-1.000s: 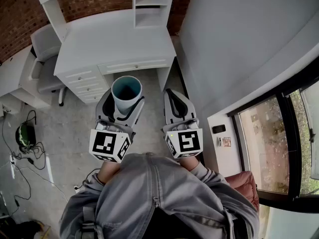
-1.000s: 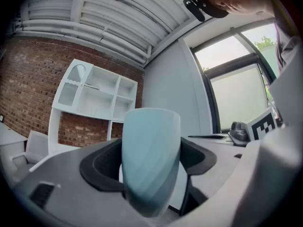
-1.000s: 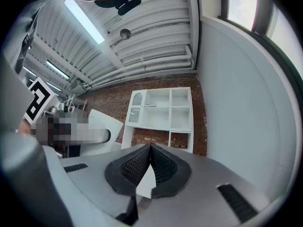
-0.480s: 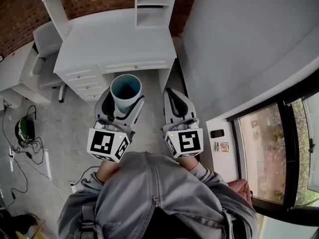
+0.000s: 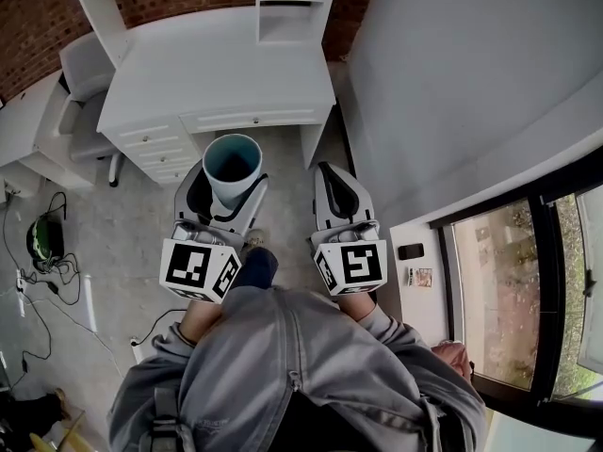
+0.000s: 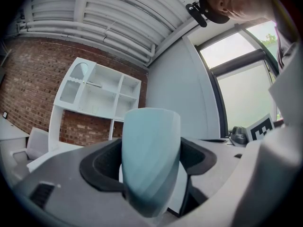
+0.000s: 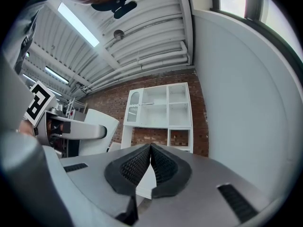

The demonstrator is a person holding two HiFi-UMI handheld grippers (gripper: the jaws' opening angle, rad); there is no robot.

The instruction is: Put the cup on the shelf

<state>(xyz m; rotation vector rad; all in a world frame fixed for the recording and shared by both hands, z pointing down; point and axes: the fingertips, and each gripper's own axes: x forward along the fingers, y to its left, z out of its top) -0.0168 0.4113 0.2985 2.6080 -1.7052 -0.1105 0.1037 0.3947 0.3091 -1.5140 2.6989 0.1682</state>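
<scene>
A pale teal cup (image 5: 232, 165) stands upright in my left gripper (image 5: 226, 188), which is shut on the cup's lower body; in the left gripper view the cup (image 6: 150, 160) fills the space between the black pads. My right gripper (image 5: 336, 185) hangs beside it, shut and empty, its ribbed pads (image 7: 150, 164) pressed together. The white shelf unit (image 5: 291, 8) rises at the back of a white desk (image 5: 217, 73) ahead of both grippers. It shows as open white compartments (image 6: 102, 96) against a brick wall, also in the right gripper view (image 7: 163, 110).
A grey chair (image 5: 83, 102) stands left of the desk. Cables and a green object (image 5: 42, 238) lie on the floor at the left. A grey wall (image 5: 452, 73) and a window (image 5: 518, 271) run along the right. The desk has drawers (image 5: 160, 149) facing me.
The desk and shelf have slid slightly nearer and lower in the head view as I step forward; a shoe now shows below the left gripper. Both grips are unchanged.
</scene>
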